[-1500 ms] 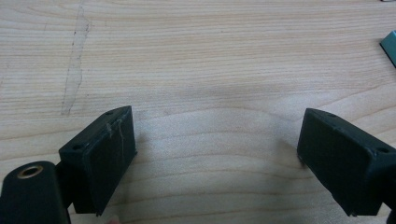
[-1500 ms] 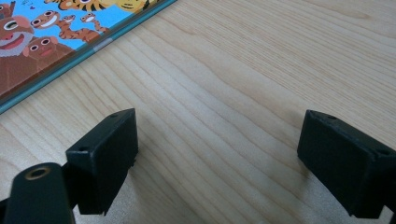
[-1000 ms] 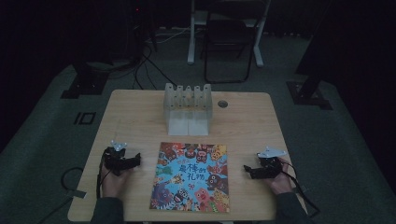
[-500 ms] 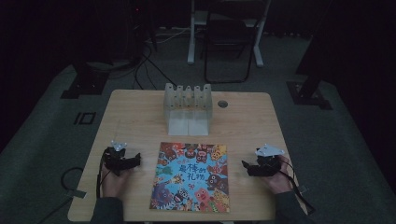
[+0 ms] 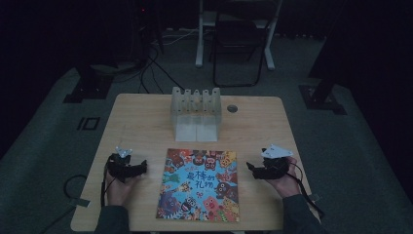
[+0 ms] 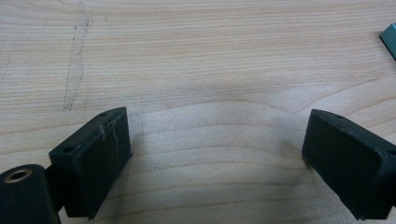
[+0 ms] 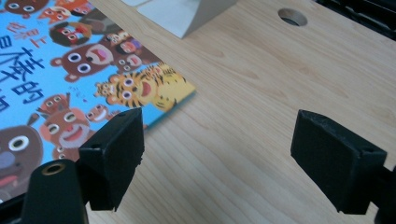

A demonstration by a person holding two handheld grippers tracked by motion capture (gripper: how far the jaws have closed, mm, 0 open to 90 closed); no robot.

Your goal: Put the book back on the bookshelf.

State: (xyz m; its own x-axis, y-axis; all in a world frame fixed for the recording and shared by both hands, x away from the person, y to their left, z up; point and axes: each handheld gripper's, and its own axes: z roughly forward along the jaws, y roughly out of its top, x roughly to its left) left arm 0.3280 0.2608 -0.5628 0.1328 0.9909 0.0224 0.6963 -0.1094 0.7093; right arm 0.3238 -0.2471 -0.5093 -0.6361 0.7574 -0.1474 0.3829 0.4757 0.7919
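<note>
A colourful picture book with cartoon animals on its cover (image 5: pixel 199 185) lies flat and closed on the pale wooden table (image 5: pixel 146 122), near its front edge, midway between the two hands. The left gripper (image 5: pixel 127 167) rests just off the book's left edge, jaws spread wide over bare wood, with nothing between them. The right gripper (image 5: pixel 263 169) sits near the book's right edge, jaws likewise wide apart; in the right gripper view the book's tiger corner (image 7: pixel 154 91) lies just beyond the left jaw, apparently not touching it. A whitish slotted rack (image 5: pixel 196 112) stands behind the book.
</note>
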